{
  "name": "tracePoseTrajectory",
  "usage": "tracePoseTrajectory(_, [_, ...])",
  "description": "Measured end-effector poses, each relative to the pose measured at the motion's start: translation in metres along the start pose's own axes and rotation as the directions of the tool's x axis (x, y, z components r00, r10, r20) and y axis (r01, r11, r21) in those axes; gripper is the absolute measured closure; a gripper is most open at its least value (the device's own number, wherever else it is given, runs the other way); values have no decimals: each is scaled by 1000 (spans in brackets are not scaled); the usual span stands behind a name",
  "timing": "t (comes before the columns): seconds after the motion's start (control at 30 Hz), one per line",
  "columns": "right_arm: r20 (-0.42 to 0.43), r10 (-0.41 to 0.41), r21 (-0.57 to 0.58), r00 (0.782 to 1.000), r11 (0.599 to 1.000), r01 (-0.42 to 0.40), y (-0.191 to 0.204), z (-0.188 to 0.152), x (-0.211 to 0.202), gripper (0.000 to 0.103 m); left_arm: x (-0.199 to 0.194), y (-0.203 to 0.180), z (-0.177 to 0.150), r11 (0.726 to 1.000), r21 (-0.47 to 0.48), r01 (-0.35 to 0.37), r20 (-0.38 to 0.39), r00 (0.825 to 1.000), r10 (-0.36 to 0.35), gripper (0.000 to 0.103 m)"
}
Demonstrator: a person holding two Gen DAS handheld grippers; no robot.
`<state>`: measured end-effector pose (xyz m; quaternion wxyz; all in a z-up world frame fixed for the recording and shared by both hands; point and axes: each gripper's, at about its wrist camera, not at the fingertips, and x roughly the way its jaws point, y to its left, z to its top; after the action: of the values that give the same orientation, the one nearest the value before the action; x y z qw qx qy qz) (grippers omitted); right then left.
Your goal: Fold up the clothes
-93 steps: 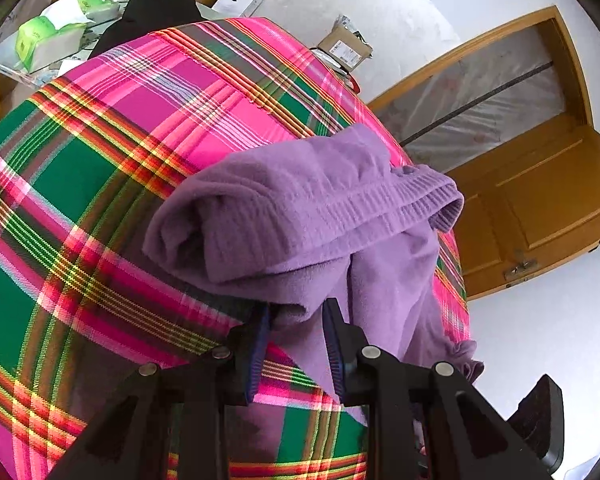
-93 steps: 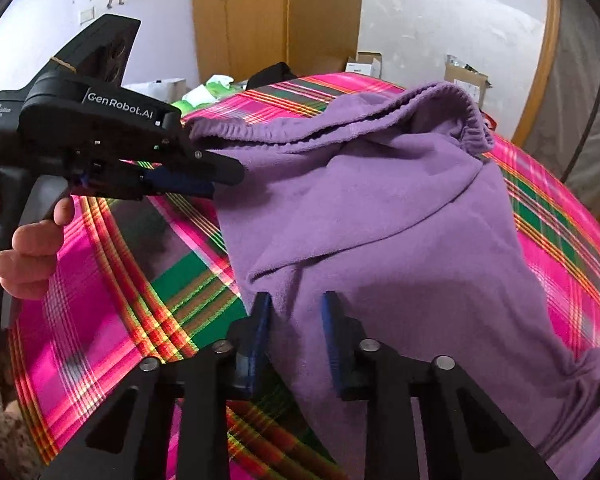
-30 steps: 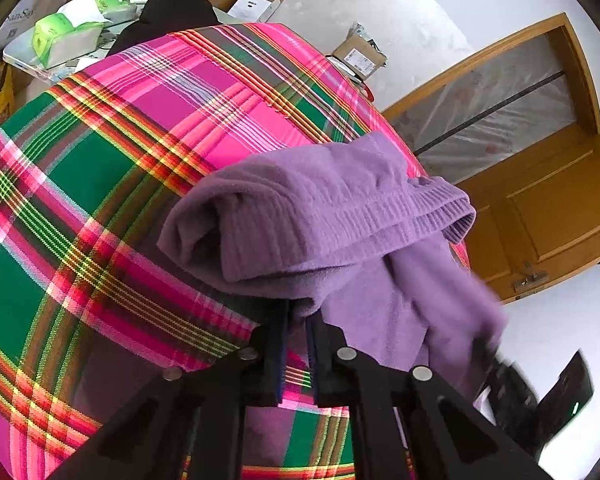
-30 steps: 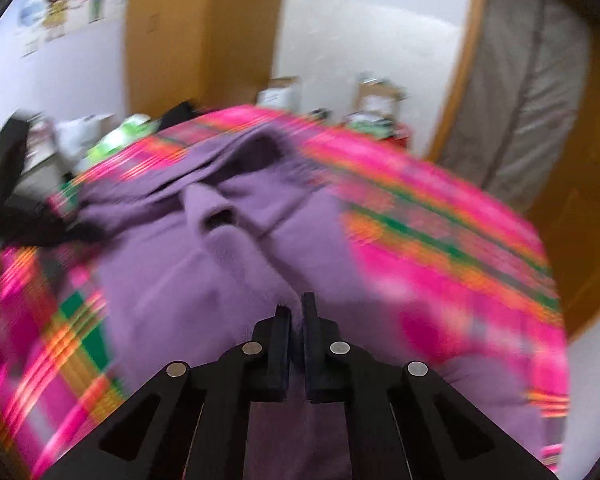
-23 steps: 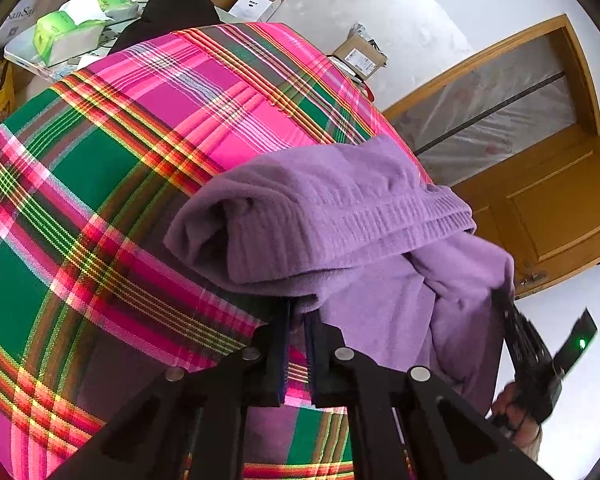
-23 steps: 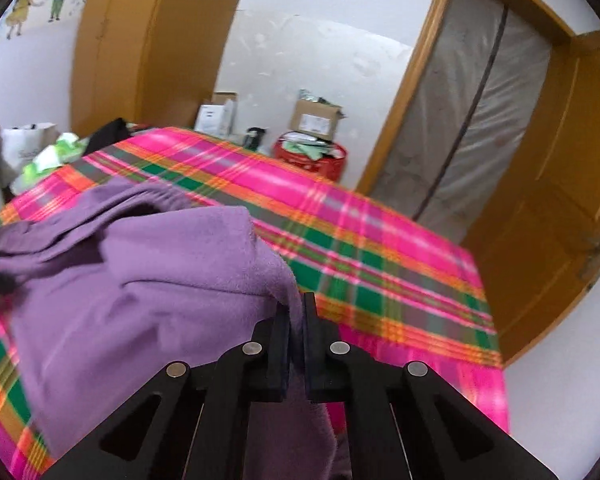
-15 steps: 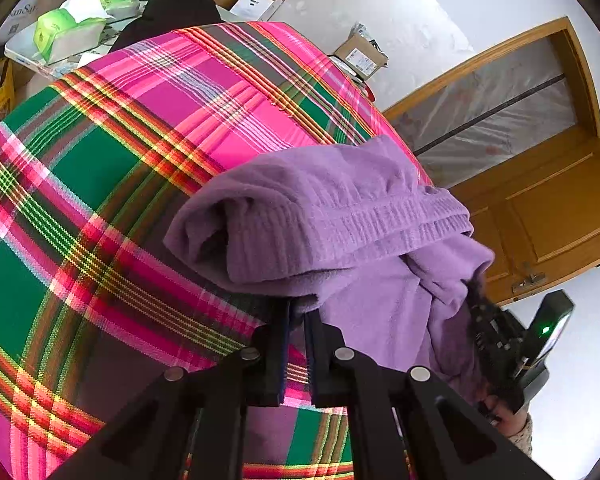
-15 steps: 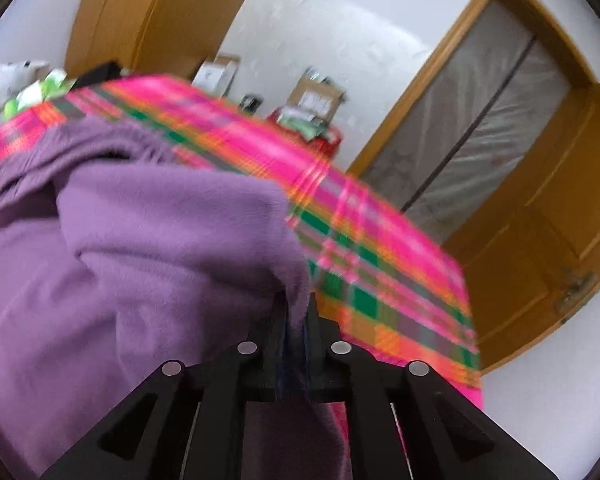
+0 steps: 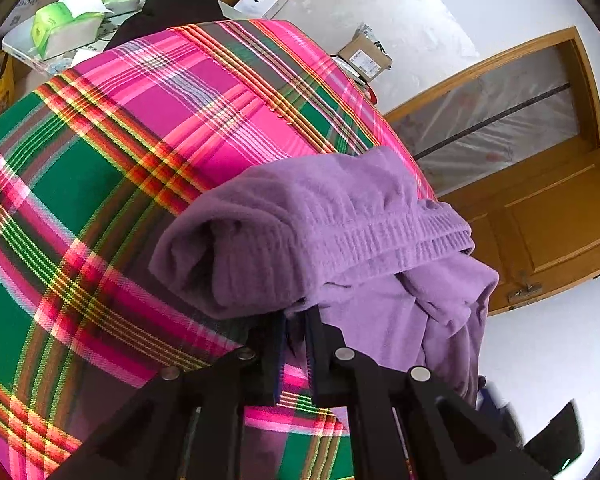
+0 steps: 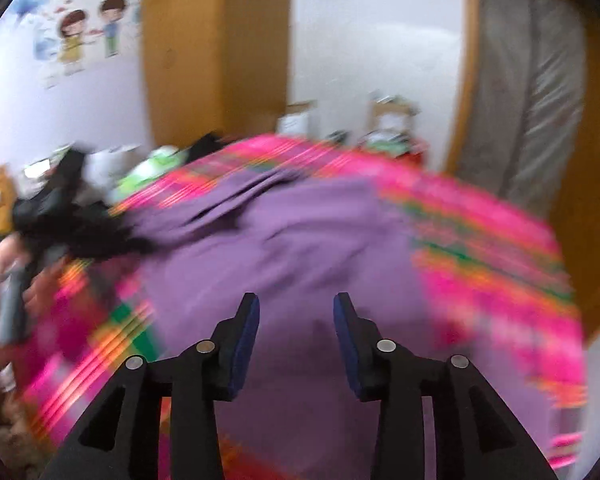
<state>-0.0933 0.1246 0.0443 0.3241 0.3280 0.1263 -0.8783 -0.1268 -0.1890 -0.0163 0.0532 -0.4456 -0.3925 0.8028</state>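
The purple garment (image 9: 340, 232) in front of you is a soft fleecy piece with a ribbed band (image 9: 404, 236) running across its upper fold. It lies bunched on the pink and green plaid bed cover (image 9: 140, 140), folded over on itself into a thick roll at the near-left, with looser cloth sagging down the right side toward the bed's edge.

Your left gripper (image 9: 296, 320) has its jaws pressed nearly together, pinching a low edge of the purple garment just under the roll. The cloth overhangs the fingertips, so the exact spot gripped is hidden.

Your right gripper (image 10: 296, 320) has its jaws spread and opening, with blue pads (image 10: 244, 344) facing each other. Nothing is pinched between them; the garment (image 10: 300, 240) lies beyond and below the gap.

The right wrist view is heavily smeared, so folds and the band there are hard to make out. The dark shape at its left edge is probably your left gripper (image 10: 60, 224) with a hand below it, but the blur leaves that uncertain. In the left wrist view, the blurred dark object at the bottom right corner is cut off by the frame.
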Motion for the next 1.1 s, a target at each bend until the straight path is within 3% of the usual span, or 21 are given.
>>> tracePoseTrajectory(0.23, [-103, 74, -178, 992, 980, -92, 60, -25, 32, 62, -7, 2, -2, 999, -30, 37, 22, 999, -37, 100])
tracePoseTrajectory(0.4, [-125, -28, -256, 992, 967, -6, 74, -20, 49, 60, -18, -4, 0, 997, -21, 78, 53, 996, -77, 101])
tracePoseTrajectory(0.6, [-120, -106, -229, 987, 970, 76, 67, -18, 53, 60, -23, -6, 1, 996, -24, 91, 61, 994, -89, 101])
tracePoseTrajectory(0.63, [-115, -129, -237, 985, 966, 99, 67, -19, 54, 62, -22, -6, 0, 996, -24, 91, 59, 994, -89, 101])
tracePoseTrajectory(0.67, [-112, -148, -244, 983, 963, 117, 68, -19, 54, 77, -22, -5, 0, 996, -23, 91, 57, 994, -90, 101])
tracePoseTrajectory(0.73, [-115, -177, -256, 977, 956, 143, 69, -21, 55, 94, -22, -4, -3, 996, -24, 87, 55, 995, -85, 101])
tracePoseTrajectory(1.1, [-61, -259, -223, 964, 945, 240, 64, -29, 17, 100, -28, -7, -29, 995, -8, 96, 38, 995, -96, 101])
